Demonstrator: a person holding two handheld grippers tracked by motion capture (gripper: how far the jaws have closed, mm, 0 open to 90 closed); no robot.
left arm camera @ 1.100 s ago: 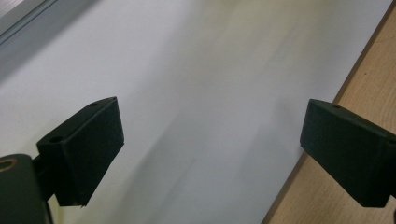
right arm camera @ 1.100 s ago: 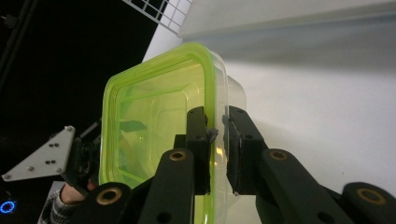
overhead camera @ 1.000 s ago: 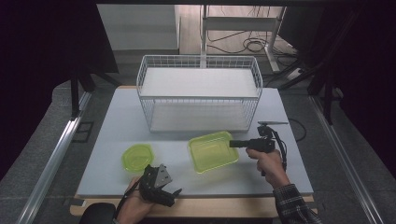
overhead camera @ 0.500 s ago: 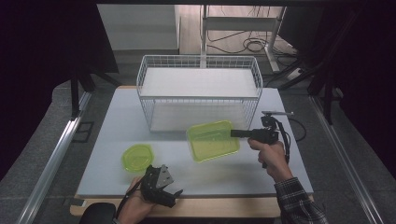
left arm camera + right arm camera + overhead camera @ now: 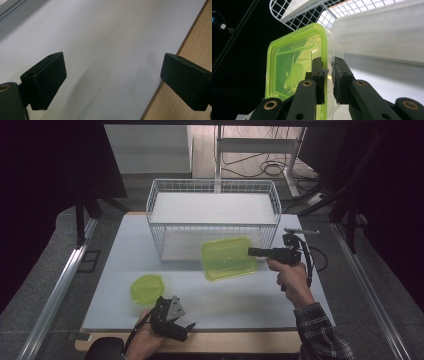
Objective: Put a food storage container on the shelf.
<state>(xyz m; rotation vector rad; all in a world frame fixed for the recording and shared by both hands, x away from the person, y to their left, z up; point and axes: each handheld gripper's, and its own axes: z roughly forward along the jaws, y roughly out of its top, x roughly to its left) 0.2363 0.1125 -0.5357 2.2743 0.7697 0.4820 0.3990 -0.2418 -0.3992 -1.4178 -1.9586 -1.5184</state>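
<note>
My right gripper (image 5: 251, 252) is shut on the rim of a rectangular yellow-green plastic container (image 5: 227, 258) and holds it in the air in front of the white wire basket (image 5: 212, 217). In the right gripper view the container (image 5: 294, 62) stands on edge, with the gripper (image 5: 328, 72) pinching its wall between the two fingers (image 5: 318, 75). A round yellow-green lid (image 5: 146, 288) lies flat on the white table mat (image 5: 250, 300) at the front left. My left gripper (image 5: 182, 330) rests at the front edge just right of the lid. Its jaws stand wide open over bare mat, as the left gripper (image 5: 112, 82) view shows.
The wire basket has a white board on its floor and stands at the back middle of the mat. A wooden table edge (image 5: 195, 45) runs along the mat's near side. Metal rails (image 5: 55, 295) flank the table, and cables (image 5: 272, 167) lie on the floor behind.
The right gripper has lifted the container off the mat and carried it up and back, to the front of the basket. The left gripper has stayed put.
</note>
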